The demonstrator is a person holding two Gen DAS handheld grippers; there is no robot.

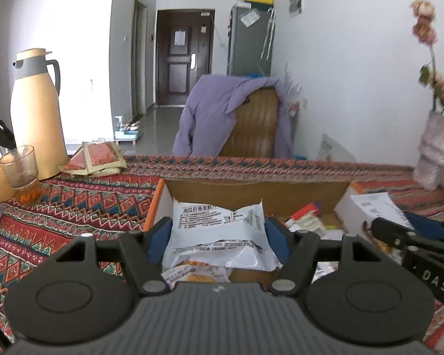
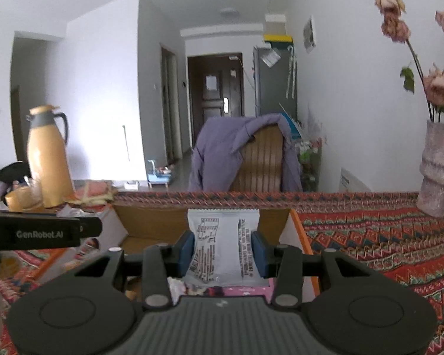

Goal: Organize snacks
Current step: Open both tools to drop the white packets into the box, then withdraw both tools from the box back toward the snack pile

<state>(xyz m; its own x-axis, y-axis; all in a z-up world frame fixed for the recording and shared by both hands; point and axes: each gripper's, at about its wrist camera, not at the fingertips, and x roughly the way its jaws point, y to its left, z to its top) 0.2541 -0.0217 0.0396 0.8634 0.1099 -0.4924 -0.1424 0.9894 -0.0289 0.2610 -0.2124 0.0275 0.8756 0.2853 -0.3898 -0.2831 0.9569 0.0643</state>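
My left gripper (image 1: 218, 233) is shut on a white snack packet (image 1: 219, 224) with black print, held above the open cardboard box (image 1: 251, 190) with an orange rim. More snack packets (image 1: 305, 219) lie inside the box. My right gripper (image 2: 223, 250) is shut on another white printed snack packet (image 2: 222, 248), held upright over the same box (image 2: 151, 222) near its right wall. The right gripper's fingers (image 1: 399, 233) show at the right of the left wrist view. The left gripper's body (image 2: 41, 232) shows at the left of the right wrist view.
A patterned red cloth (image 2: 370, 236) covers the table. A yellow thermos (image 1: 35, 112), a glass (image 1: 22, 171) and flat red packets (image 1: 97, 158) stand at the left. A vase of dried flowers (image 2: 438, 171) stands at the right. A chair with a purple jacket (image 1: 222, 115) is behind the table.
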